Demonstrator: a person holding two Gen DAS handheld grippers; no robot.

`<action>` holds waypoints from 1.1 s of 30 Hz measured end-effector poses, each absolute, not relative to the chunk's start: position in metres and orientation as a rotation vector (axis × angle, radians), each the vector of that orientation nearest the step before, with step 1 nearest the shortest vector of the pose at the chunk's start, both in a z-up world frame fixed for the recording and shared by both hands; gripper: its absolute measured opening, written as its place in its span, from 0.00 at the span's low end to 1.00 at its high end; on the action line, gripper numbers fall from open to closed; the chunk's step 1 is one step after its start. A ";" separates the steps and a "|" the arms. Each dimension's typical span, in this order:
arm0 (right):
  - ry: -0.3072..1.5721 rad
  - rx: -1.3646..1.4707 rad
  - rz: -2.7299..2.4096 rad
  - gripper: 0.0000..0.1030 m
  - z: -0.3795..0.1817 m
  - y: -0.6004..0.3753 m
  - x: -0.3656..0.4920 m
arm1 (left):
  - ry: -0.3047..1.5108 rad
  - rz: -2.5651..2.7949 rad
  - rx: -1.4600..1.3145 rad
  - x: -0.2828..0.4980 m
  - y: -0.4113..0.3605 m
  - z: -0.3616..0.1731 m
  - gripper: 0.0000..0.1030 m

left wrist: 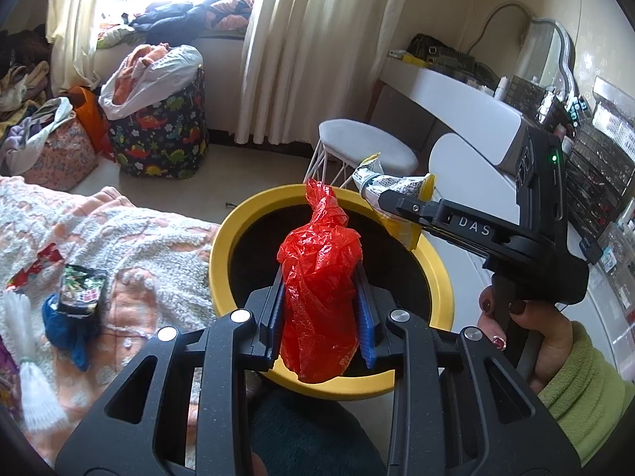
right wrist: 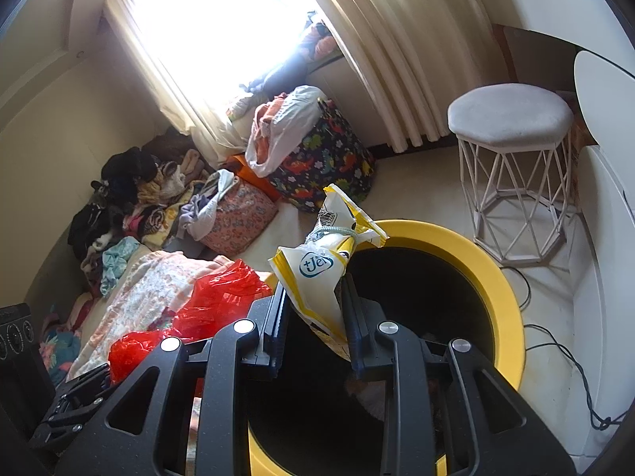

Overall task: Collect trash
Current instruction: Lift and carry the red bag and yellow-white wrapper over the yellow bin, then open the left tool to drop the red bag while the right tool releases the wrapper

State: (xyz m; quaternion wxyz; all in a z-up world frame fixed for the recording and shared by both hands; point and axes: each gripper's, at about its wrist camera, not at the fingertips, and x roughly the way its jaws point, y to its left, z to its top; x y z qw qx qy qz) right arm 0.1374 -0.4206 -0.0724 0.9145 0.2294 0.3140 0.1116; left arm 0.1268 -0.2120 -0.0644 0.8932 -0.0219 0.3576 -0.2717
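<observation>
Left hand-held gripper (left wrist: 320, 309) is clamped on a crumpled red plastic bag (left wrist: 319, 289), its blue-lined fingers (left wrist: 367, 317) pressing both sides of the bundle, whose twisted top stands upright. It holds the bag over the dark mouth of a yellow-rimmed bin (left wrist: 222, 254), near the bin's close edge. Far to the left of the bin lies a bed with a fuzzy peach and white blanket (left wrist: 131, 238), and on it rest a small printed snack packet (left wrist: 81, 289) touching a blue crumpled piece (left wrist: 63, 325), with a white tassel (left wrist: 27, 373) near the left edge. Beyond, on the floor, a dinosaur-print bag (left wrist: 158, 135) stuffed with clothes stands beside the cream curtains (left wrist: 293, 47). Right of the bin's far side is a white stool (left wrist: 369, 146) with a wire frame. Over the bin's far right rim, the right hand-held gripper (right wrist: 313, 301) pinches a white and yellow wrapper (right wrist: 317, 273), knotted near its top with a thin band, held above the bin opening. A hand (left wrist: 532, 333) in a green sleeve grips its handle. Furthest right, a white surface (left wrist: 456, 91) carries a mirror and small bottles.
</observation>
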 end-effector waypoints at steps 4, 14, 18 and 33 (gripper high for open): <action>0.675 0.480 0.213 0.24 -0.081 -0.424 0.142 | 0.770 -0.565 -0.040 0.135 -0.217 -0.073 0.23; 0.718 0.488 0.195 0.24 -0.094 -0.426 0.148 | 0.817 -0.562 -0.030 0.148 -0.227 -0.093 0.23; 0.730 0.489 0.194 0.24 -0.097 -0.425 0.149 | 0.830 -0.561 -0.024 0.152 -0.231 -0.100 0.23; 0.756 0.499 0.180 0.40 -0.104 -0.426 0.154 | 0.833 -0.501 -0.035 0.158 -0.228 -0.107 0.62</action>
